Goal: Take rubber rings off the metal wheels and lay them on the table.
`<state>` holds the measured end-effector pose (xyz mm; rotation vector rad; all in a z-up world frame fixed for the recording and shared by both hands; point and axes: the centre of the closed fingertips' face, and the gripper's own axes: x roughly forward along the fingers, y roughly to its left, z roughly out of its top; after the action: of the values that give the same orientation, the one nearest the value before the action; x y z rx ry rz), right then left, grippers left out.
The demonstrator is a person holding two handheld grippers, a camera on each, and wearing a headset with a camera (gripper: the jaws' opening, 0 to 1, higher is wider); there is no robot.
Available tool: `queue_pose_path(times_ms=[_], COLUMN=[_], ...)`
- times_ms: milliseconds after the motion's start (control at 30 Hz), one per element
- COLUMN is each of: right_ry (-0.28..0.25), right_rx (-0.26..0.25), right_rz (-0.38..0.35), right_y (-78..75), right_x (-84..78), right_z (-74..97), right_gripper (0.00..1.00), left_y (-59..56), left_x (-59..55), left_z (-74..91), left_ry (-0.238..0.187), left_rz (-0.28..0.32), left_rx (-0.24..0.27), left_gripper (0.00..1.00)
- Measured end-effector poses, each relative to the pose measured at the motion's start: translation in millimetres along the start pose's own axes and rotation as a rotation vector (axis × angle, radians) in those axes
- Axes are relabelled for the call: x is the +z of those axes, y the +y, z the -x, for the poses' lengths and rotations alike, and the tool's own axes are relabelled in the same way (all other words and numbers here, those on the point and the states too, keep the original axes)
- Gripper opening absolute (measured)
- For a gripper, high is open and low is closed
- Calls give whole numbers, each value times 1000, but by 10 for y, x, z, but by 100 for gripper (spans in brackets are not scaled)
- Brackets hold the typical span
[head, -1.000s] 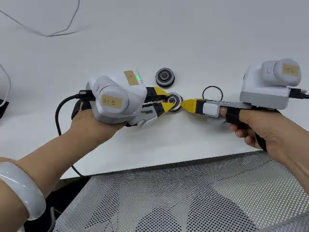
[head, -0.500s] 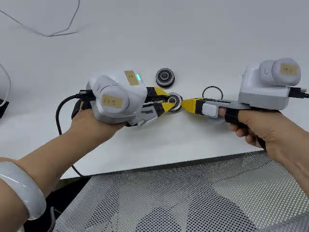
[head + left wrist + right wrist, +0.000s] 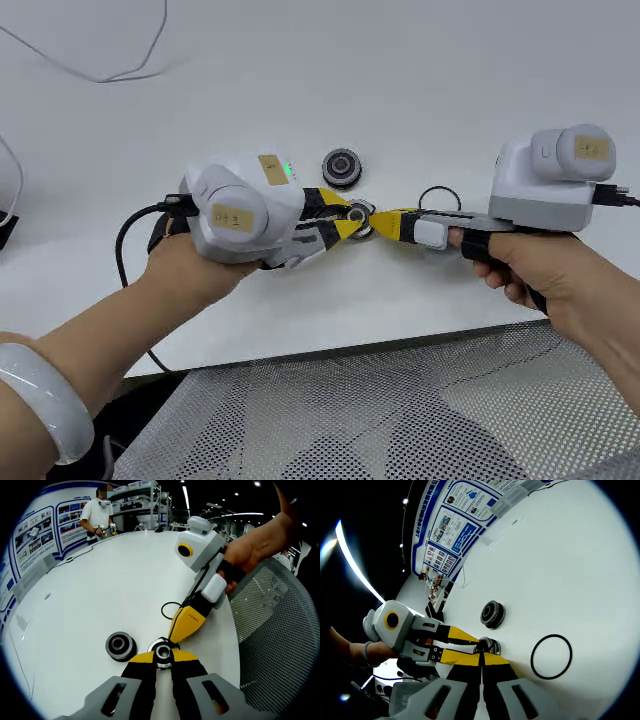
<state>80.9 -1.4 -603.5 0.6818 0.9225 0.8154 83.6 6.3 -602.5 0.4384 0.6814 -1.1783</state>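
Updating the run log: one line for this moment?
left gripper: shut on wheel | right gripper: shut, tip at wheel | loose ring, second wheel: on table

We hold two white, rounded housings with tan paper labels; the left gripper carries a green light and a black cable, the right gripper a grey bar. Their jaws are yellow and black. We wear a pale bangle

We hold 1 gripper in each hand. Our left claw clamps the metal wheel between its 2 jaws. Our right claw, jaws pressed together, points at that wheel from the opposite side, with its tips at the wheel's rim. Our left hand and right hand wrap the handles, level with the wheel.
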Motion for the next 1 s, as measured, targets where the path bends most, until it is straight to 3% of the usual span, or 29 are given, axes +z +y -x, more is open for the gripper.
queue_pose_path(times_ms=[867, 1000], right_ry=[-7, -9], right_rx=[105, 96], right_rz=[-2, -7], right_y=[281, 256], right_x=[32, 33], right_z=[15, 22], right_gripper=[1, 1], left_y=[-1, 0], left_x=[1, 4], left_z=[2, 2], left_ry=[1, 5], left_rz=[-5, -5], left_rx=[-1, 0], left_gripper=[11, 11])
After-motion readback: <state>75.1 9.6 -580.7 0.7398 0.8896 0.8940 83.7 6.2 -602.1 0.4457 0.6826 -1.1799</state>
